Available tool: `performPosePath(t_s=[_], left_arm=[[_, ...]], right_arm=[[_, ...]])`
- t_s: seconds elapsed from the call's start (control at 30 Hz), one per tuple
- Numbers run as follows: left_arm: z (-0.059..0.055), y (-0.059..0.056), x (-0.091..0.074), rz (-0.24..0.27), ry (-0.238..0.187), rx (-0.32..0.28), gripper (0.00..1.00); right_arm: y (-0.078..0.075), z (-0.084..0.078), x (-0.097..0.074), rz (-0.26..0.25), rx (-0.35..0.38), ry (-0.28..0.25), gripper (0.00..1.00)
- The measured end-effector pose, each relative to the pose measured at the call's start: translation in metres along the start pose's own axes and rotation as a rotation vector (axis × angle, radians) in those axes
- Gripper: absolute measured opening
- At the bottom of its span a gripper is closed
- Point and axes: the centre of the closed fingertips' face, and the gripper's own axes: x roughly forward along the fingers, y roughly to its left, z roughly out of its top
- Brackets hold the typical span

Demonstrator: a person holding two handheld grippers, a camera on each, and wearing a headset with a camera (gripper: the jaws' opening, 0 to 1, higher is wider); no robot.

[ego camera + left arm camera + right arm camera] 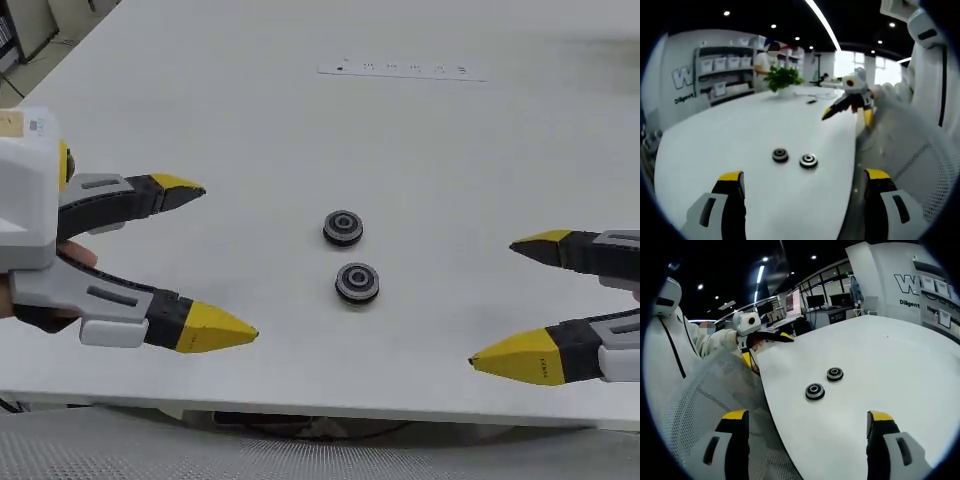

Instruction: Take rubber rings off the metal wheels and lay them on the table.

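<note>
My left claw (225, 260) and right claw (495, 302) gape empty; I'd pin the nearer wheel (357, 283), then peel its ring (340, 284)

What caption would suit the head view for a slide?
Open left gripper and open right gripper flank the far metal wheel and near metal wheel on a white table.

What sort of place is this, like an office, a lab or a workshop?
Most likely an open-plan office or demo lab: a broad white worktable, wall shelves of white storage bins, a leafy green potted plant, and dark computer monitors on desks.
</note>
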Motion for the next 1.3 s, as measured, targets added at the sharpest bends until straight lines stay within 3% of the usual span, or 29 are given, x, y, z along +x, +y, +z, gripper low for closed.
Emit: performPosePath(t_s=[0.43,0.63,0.77,0.87,1.03,1.17,1.3], left_arm=[[0.038,0.010,0.014,-0.028,-0.059,0.057,1.00],[0.046,0.015,0.023,-0.042,-0.054,0.074,1.00],[0.060,0.027,0.026,-0.046,-0.053,0.095,1.00],[0.077,0.041,0.030,-0.030,-0.078,0.113,1.00],[0.093,0.048,0.040,-0.047,-0.070,0.146,0.98],[0.096,0.052,0.049,-0.058,-0.075,0.154,0.98],[0.088,0.047,0.056,-0.055,-0.076,0.145,0.96]], right_arm=[[-0.019,0.025,0.004,0.005,-0.056,-0.019,0.93],[-0.024,0.047,0.012,0.022,-0.094,-0.050,0.91],[-0.030,0.058,0.020,0.041,-0.127,-0.044,0.90],[-0.034,0.068,0.023,0.048,-0.148,-0.047,0.89],[-0.036,0.087,0.029,0.065,-0.175,-0.066,0.89],[-0.036,0.096,0.036,0.077,-0.188,-0.076,0.88],[-0.032,0.097,0.046,0.094,-0.184,-0.091,0.88]])
